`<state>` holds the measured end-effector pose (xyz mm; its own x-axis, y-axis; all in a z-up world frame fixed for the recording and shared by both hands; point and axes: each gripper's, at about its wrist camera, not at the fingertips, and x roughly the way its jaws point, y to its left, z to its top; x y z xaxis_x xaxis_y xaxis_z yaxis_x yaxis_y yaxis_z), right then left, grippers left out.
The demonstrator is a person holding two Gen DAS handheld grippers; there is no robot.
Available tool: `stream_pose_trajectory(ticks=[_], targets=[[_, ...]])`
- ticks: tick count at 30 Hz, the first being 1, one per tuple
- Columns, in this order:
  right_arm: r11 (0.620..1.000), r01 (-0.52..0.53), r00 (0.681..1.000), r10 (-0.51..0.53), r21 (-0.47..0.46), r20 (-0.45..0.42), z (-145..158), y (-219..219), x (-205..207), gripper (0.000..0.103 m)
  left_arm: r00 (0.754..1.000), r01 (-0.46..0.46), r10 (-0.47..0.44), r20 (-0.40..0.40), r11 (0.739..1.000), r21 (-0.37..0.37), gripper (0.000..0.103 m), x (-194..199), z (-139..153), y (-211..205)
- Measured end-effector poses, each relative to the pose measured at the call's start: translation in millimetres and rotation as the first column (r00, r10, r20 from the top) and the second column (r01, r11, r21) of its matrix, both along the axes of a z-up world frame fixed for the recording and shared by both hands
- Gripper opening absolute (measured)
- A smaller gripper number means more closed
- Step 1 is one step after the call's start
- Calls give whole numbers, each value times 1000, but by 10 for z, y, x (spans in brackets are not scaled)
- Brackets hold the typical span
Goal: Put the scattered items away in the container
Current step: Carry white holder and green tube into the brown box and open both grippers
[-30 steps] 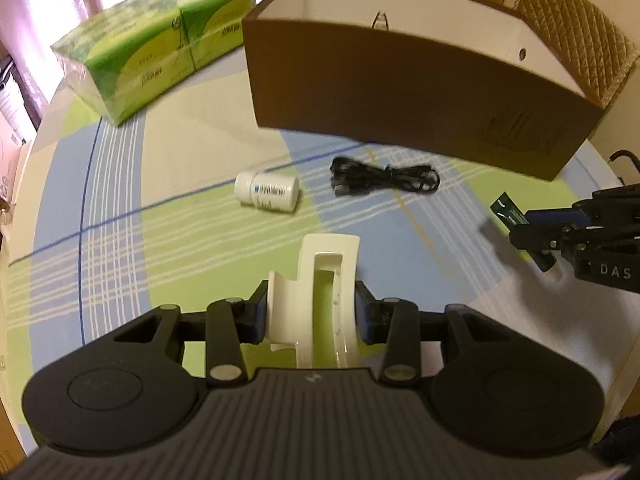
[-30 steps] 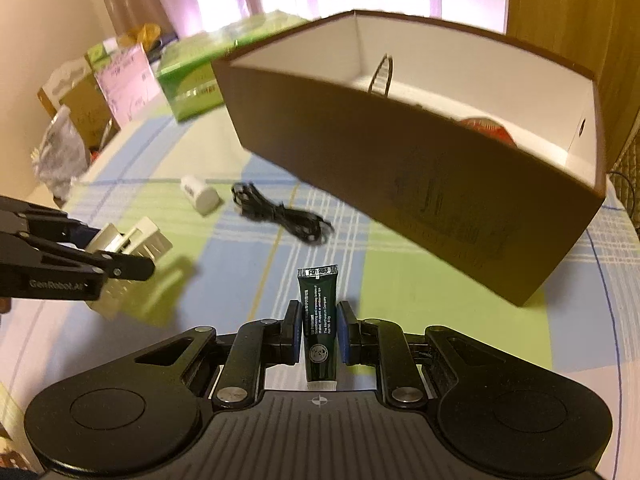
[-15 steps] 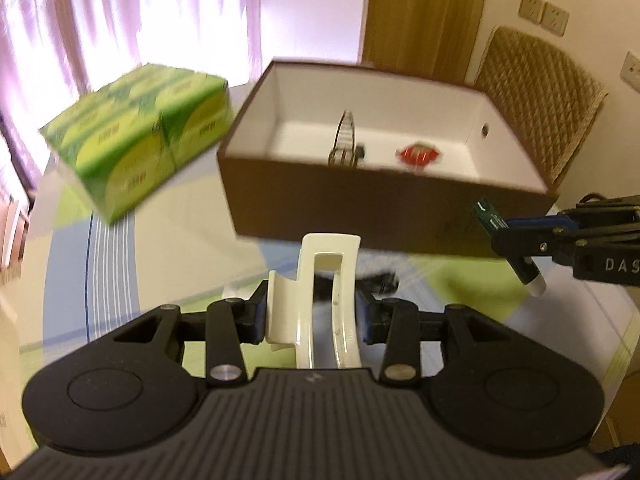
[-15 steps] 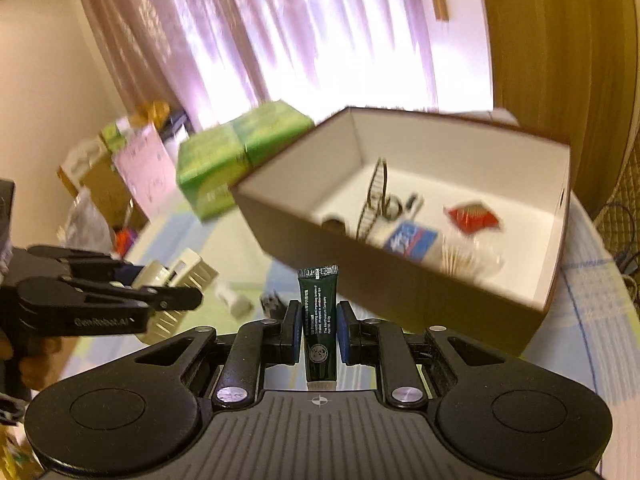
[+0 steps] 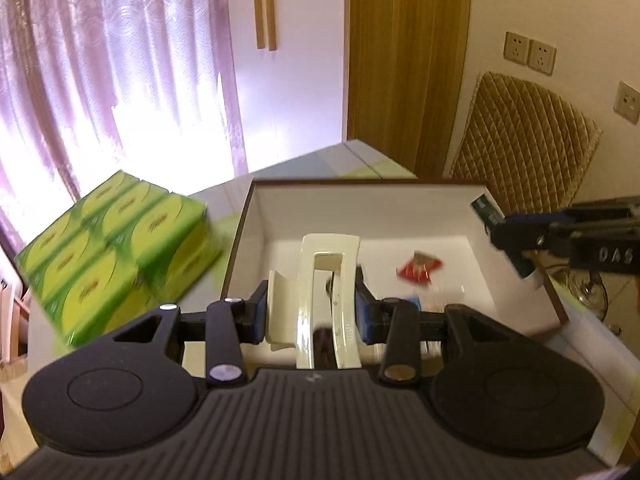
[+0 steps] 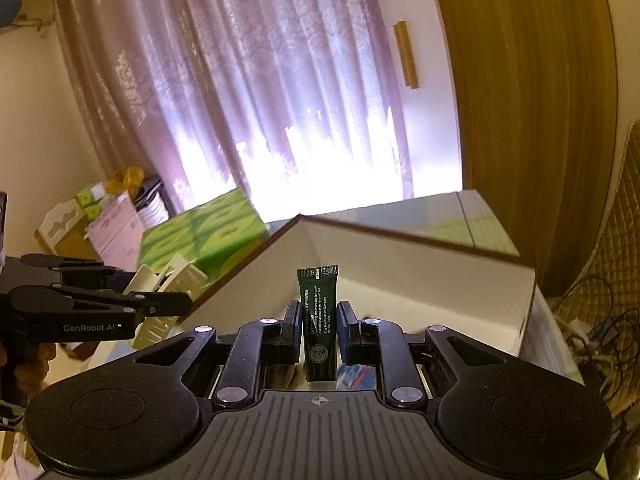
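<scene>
While both tongs clamp lengthwise, clip (image 5: 326, 300) and tube (image 6: 319, 320) point boxward (image 5: 476, 216).

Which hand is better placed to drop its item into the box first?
Left, probably. Its tongs hold the hair clip over the box interior, while the right tongs hold the tube near the box's right wall.
</scene>
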<state>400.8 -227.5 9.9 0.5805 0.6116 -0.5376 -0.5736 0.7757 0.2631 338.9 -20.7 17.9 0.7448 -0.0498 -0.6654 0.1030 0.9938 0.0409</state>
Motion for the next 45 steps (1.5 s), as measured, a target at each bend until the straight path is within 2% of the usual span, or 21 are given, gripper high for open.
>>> stream_pose_trajectory(ticks=[6, 11, 16, 20, 27, 33, 39, 45], targets=[[999, 31, 996, -32, -10, -85, -228, 158, 554, 20, 998, 11, -12, -64, 1000, -17, 36, 642, -130, -31], [997, 58, 985, -65, -47, -162, -459, 278, 928, 20, 990, 4, -5, -143, 1000, -8, 36, 1085, -430, -58], [995, 67, 970, -83, -74, -227, -648, 316, 1107, 20, 976, -18, 19, -215, 1000, 8, 36, 1382, -776, -32], [991, 77, 958, -103, -106, -268, -778, 323, 1203, 20, 966, -29, 34, -256, 999, 23, 36, 1541, -944, 2], [989, 77, 945, -114, -130, -306, -906, 364, 1274, 21, 953, -28, 46, -298, 998, 64, 36, 1694, -1116, -2], [988, 84, 943, -121, -130, -310, -926, 385, 1305, 20, 957, -7, 39, -288, 994, 111, 35, 1667, -1130, -62], [987, 81, 947, -119, -139, -300, -925, 423, 1327, 21, 962, 1, 29, -270, 994, 110, 35, 1630, -1074, -76], [980, 62, 955, -113, -187, -275, -906, 456, 1312, 21, 963, -15, 40, -268, 995, 97, 37, 1607, -1033, -52]])
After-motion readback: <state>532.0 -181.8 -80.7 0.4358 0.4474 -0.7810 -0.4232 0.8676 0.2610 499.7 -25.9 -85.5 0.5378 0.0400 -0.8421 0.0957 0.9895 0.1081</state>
